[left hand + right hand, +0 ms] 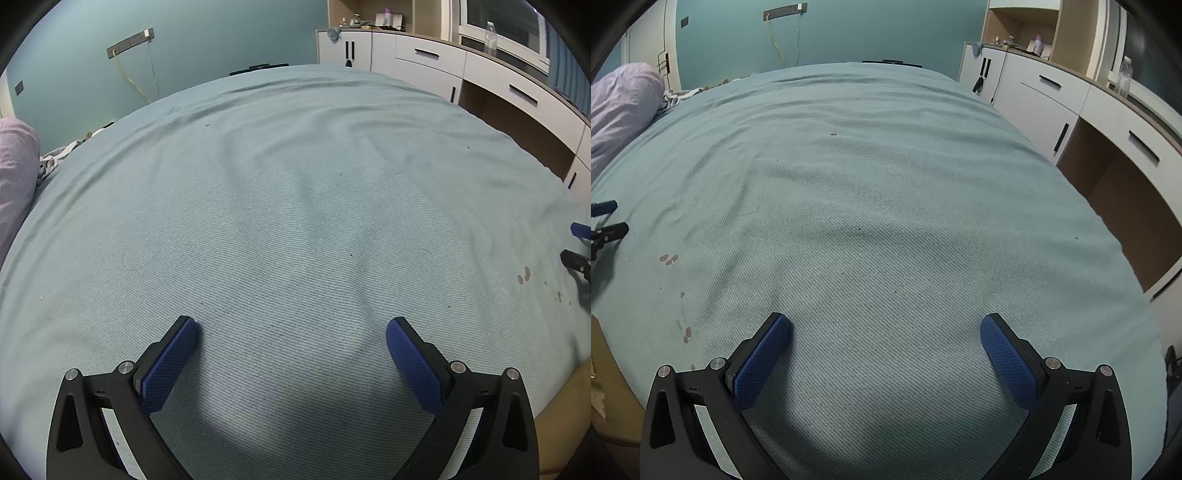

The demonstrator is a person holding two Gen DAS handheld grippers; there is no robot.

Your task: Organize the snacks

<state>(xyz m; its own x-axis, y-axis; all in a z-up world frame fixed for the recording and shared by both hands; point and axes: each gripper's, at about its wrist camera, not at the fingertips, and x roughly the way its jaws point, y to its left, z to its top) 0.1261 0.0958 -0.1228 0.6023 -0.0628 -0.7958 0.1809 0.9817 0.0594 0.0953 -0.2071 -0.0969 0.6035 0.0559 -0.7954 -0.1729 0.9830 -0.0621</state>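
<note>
No snack shows in either view. My left gripper (293, 326) is open and empty, with blue pads spread wide above a pale green bedspread (288, 192). My right gripper (886, 325) is open and empty above the same bedspread (871, 177). The right gripper's fingertips (578, 245) show at the right edge of the left wrist view. The left gripper's fingertips (607, 219) show at the left edge of the right wrist view.
A lilac pillow (620, 107) lies at the bed's far left. White drawers and a desk (1071, 110) run along the right side, with a plastic bottle (1124, 75) on top. A cardboard box edge (605, 384) sits at the near left. Small brown stains (669, 259) mark the bedspread.
</note>
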